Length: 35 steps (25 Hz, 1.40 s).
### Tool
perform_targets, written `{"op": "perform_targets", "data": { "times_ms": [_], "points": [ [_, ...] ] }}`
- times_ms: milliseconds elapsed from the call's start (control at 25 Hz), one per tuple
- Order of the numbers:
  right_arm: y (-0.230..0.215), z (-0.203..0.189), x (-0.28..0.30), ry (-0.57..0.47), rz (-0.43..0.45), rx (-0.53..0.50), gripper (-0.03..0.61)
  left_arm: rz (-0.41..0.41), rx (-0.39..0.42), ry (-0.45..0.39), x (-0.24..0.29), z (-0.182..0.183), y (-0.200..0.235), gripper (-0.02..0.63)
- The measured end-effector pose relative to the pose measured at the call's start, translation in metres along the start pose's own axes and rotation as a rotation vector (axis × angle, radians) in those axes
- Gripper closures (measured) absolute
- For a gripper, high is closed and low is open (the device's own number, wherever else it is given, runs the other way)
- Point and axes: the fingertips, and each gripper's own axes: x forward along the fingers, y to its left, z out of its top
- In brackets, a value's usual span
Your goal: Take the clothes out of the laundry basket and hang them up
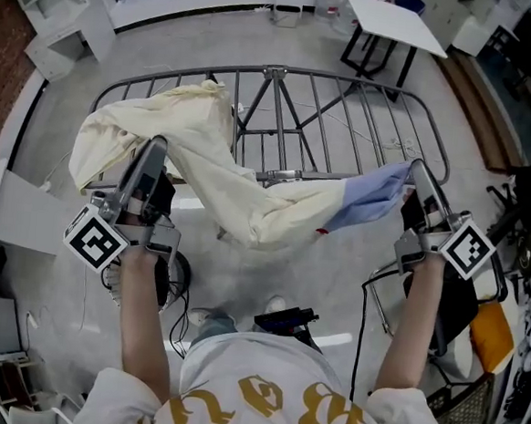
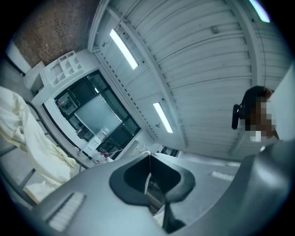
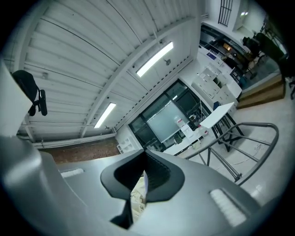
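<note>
Cream cloth makes up most of the garment (image 1: 248,196), and a pale-blue section (image 1: 372,195) is seen at one end. It is held stretched between the two tools above a grey metal drying rack (image 1: 347,103).

The left tool (image 1: 154,145) is closed on the cream end, where the fabric is bunched and draped over the rack's left rails. In the left gripper view the left tool (image 2: 148,161) is shown with its jaws pressed together and a thin pale edge of cloth caught between them. More of the garment (image 2: 20,133) is seen lying across the bars at the left.

The right tool (image 1: 417,168) is closed on the blue end, near the rack's right rim. In the right gripper view the right tool (image 3: 144,161) is shown pinching a narrow strip of fabric, with cream folds visible below the jaws. The drying rack (image 3: 258,131) is seen curving at the right.

The garment's middle sags between the tools, in front of the rack's near rail. A white table (image 1: 395,25) is seen beyond the rack, well apart.
</note>
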Motion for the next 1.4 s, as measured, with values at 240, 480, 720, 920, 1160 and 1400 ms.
{"op": "perform_targets", "data": {
  "times_ms": [240, 480, 720, 920, 1160, 1400],
  "points": [
    [-0.010, 0.056, 0.005, -0.054, -0.003, -0.064, 0.552, -0.052, 0.017, -0.052, 0.052, 0.024, -0.010, 0.603],
    [-0.027, 0.102, 0.017, -0.120, 0.013, -0.088, 0.552, -0.014, 0.088, -0.058, 0.083, 0.041, 0.008, 0.603],
    [-0.052, 0.150, 0.049, -0.133, 0.047, -0.088, 0.552, -0.014, 0.128, -0.087, 0.143, 0.064, 0.010, 0.603],
    [-0.055, 0.178, 0.090, -0.139, 0.045, -0.077, 0.552, -0.014, 0.141, -0.048, 0.196, 0.088, 0.025, 0.603],
    [-0.090, 0.193, 0.114, -0.156, -0.004, -0.085, 0.552, -0.020, 0.197, 0.002, 0.241, 0.082, 0.059, 0.603],
    [-0.144, 0.196, 0.132, -0.136, -0.049, -0.072, 0.552, -0.042, 0.236, 0.066, 0.294, 0.052, 0.090, 0.603]
  ]
}}
